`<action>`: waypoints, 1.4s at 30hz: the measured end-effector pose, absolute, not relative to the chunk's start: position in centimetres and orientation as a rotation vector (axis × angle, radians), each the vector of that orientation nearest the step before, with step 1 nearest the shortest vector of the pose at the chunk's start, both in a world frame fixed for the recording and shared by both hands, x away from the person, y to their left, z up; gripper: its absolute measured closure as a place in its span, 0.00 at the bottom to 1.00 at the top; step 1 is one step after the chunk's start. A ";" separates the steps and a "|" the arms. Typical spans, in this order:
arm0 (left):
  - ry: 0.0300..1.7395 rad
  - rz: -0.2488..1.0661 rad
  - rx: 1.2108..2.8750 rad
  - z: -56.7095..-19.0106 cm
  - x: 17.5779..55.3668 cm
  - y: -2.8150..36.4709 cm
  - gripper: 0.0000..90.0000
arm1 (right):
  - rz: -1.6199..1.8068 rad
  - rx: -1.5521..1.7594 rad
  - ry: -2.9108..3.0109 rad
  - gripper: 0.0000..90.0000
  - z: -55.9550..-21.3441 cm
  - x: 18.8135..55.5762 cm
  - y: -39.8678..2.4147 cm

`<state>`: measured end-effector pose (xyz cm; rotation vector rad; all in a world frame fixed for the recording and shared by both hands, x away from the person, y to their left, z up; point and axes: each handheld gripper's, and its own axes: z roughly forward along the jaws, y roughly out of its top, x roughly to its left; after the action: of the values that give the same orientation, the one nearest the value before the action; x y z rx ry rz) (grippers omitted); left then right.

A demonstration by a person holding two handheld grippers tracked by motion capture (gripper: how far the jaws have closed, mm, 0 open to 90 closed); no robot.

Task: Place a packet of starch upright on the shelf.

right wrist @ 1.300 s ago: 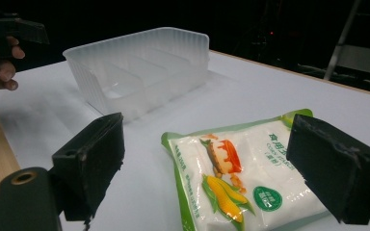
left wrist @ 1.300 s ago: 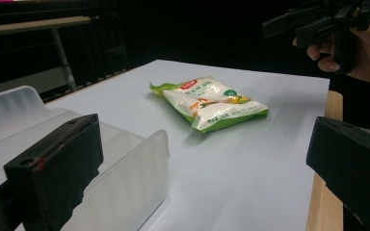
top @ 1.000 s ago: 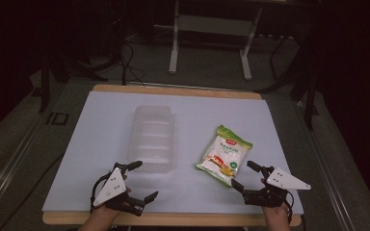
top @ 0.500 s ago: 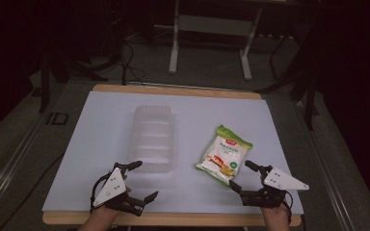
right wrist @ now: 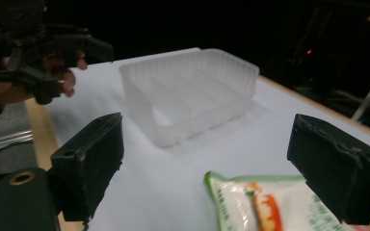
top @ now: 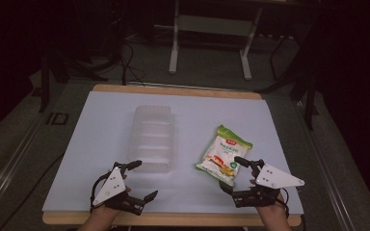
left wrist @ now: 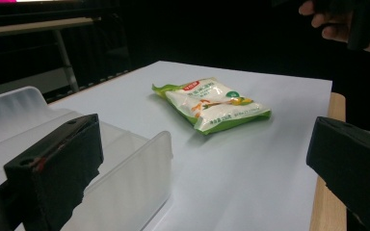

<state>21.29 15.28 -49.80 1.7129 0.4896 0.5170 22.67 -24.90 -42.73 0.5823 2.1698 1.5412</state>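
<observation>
Jaws of the right tool (top: 233, 175) stand wide apart, grasping nothing, low at the near right of the white worktop (top: 101, 125). Its far jaw tip sits just at the near edge of the green-and-white plastic snack packet (top: 224, 155), which lies flat on the worktop's right half; in the right gripper view the packet's corner (right wrist: 270, 202) lies between the 2 black jaws. The left tool (top: 137, 180) is also released, jaws spread, at the near left; its upper jaw tip is just beside the near wall of the clear, ribbed rectangular plastic tray (top: 154, 138). The tray stands upright left of centre, with nothing visible inside it, its inner dividers showing in the right gripper view (right wrist: 192, 96). Packet and tray lie apart, with a bare white strip between them. Bare worktop runs behind both things to the far wooden edge (top: 173, 89), and along the left side. Both tools sit close to the near wooden edge (top: 183, 219).
</observation>
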 end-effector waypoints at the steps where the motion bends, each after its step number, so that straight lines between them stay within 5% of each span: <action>1: 0.489 0.516 1.714 -49.8 21.3 15.3 0.00 | 1.543 0.576 2.161 0.14 -42.5 22.8 -24.9; 19: 0.492 0.521 1.718 -49.9 21.4 15.3 0.00 | 1.469 0.601 2.015 0.12 -38.0 26.5 -25.4; 42: 0.494 0.513 1.717 -49.9 21.4 15.3 0.00 | 1.344 0.857 1.989 0.11 -38.8 33.3 -27.5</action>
<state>21.44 15.27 -49.87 1.7174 0.4937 0.5132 33.29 -27.46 -38.78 0.8574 1.9894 1.3438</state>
